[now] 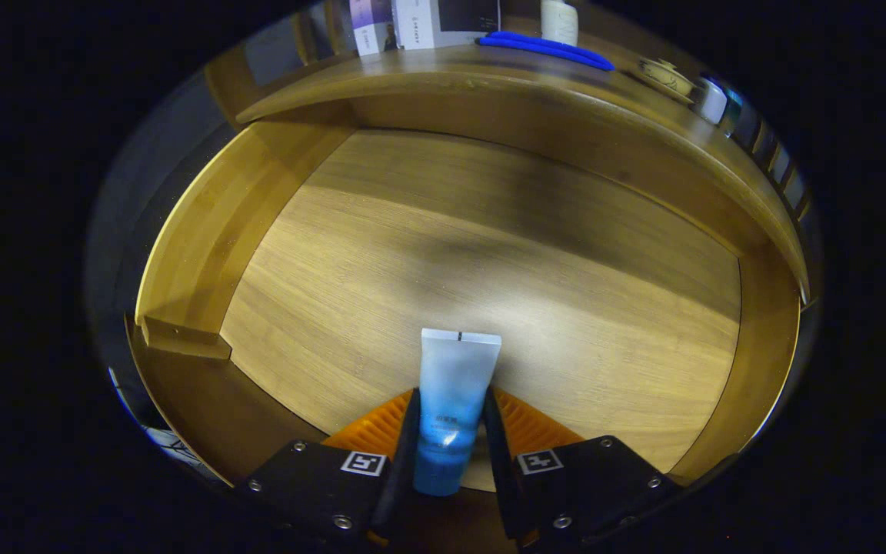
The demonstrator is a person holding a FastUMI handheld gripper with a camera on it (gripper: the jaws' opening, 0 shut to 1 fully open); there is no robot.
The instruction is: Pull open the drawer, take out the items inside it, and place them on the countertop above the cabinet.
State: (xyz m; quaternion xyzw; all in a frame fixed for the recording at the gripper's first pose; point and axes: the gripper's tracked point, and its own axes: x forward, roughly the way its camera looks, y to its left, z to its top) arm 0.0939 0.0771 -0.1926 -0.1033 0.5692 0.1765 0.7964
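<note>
Fingers (412,431) of the gripper (449,431) press on both sides of the tube (454,400), so the tongs are grasping it. The tube is inside the open drawer (489,254), above its wooden floor; whether it is already lifted or touches the floor I cannot tell. Good way now: keep the grip firm, raise the tube straight up, clear the front edge of the countertop (489,85), then set it down beside the blue item (547,48) there.
</note>
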